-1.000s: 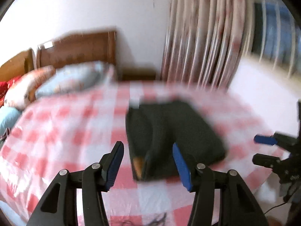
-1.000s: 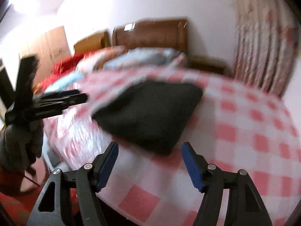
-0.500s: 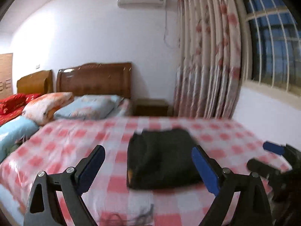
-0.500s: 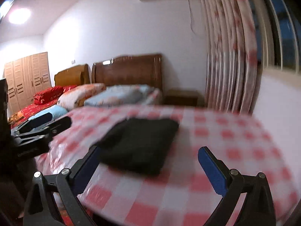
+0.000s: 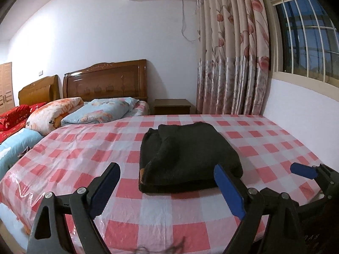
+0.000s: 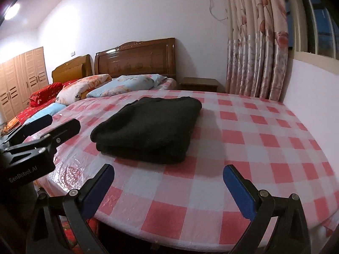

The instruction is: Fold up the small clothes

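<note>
Garment [image 5: 186, 156] mid-table [image 5: 148, 218], checked margins all around

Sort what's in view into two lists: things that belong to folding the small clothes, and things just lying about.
Belongs to the job:
- black folded garment
- checked table cover it lies on
- left gripper, nothing between its fingers
- right gripper, open and empty

Just lying about:
- pillows
- red bedding
- wooden headboard
- nightstand
- floral curtain

A black garment [image 5: 186, 158] lies folded in a thick rectangle on the checked cloth [image 5: 84, 148].
</note>
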